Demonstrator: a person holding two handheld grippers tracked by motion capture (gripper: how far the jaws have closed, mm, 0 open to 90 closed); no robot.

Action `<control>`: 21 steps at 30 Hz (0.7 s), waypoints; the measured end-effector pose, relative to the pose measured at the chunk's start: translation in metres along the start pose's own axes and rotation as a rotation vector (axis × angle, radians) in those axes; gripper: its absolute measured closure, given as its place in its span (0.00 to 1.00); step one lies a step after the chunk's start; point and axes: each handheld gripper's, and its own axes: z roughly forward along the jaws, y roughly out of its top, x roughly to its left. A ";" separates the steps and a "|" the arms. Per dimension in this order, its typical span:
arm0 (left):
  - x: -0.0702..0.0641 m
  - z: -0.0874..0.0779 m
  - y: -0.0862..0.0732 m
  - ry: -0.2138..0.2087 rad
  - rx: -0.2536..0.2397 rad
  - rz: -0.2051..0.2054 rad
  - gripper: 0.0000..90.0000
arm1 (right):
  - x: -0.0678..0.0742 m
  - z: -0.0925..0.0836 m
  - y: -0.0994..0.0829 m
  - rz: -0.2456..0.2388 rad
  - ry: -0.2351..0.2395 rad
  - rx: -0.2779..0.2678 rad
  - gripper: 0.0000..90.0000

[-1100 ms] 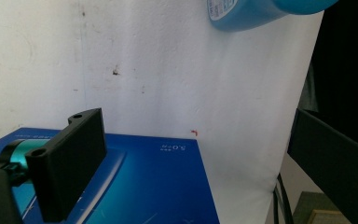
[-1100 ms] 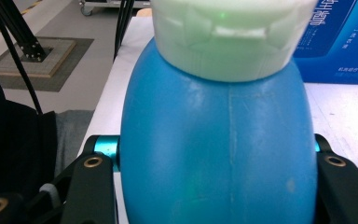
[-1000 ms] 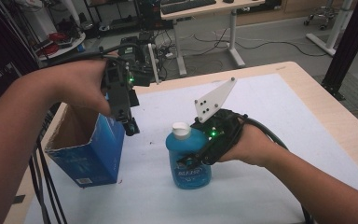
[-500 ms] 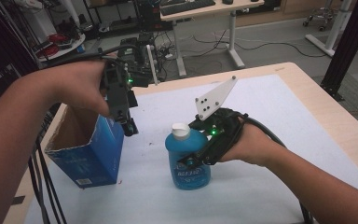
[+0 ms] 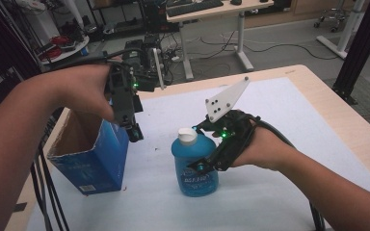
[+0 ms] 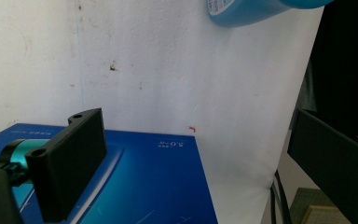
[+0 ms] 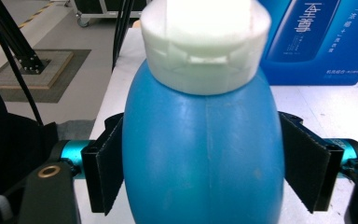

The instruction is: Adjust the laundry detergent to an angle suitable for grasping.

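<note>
**A:** What has changed over the last second?

**B:** Very little. In the high view the right gripper (image 5: 207, 161) sits right of centre, as before, with its jaws pressed against both sides of the blue bottle (image 5: 195, 166). The bottle stands upright on the white table cover (image 5: 279, 120) at lower centre and has not shifted. The left gripper (image 5: 134, 132) has hardly moved either; it hangs just above the near corner of the open blue box (image 5: 89, 161) at the left of the frame.

**A:** So what does that mean for the work?

**B:** My reading is that the grasp is settled and the lift has not begun. The bottle looks bound for the box (a judgement, not something seen).

**A:** Are the left jaws holding anything?

**B:** No. In the left gripper view they stand wide apart, one at lower left, one at the right edge, with only the box's printed face (image 6: 144, 186) and the white cover between them.

**A:** And close up on the right?

**B:** In the right gripper view the bottle's body (image 7: 205, 163) spans the gap between both pads, and its white cap (image 7: 205, 42) sits at the top of the frame.

**A:** Anything in the way?

**B:** The left gripper itself, hovering at the box's opening. Behind the table, at the upper edge, are a desk (image 5: 221, 9) and loose floor cables (image 5: 270, 48), well clear.
</note>
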 end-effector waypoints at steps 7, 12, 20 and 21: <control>0.001 0.001 0.000 -0.006 0.011 -0.003 0.05 | 0.000 -0.003 0.001 0.007 -0.013 -0.002 0.21; 0.002 0.002 0.001 -0.007 0.012 -0.001 0.05 | 0.001 -0.003 0.002 -0.002 -0.015 0.000 0.21; 0.002 0.002 0.000 -0.006 0.018 -0.004 0.05 | 0.001 -0.007 0.004 0.007 -0.016 0.001 0.15; 0.001 0.002 0.000 -0.005 0.014 -0.005 0.05 | 0.001 -0.008 0.005 0.002 -0.021 0.001 0.15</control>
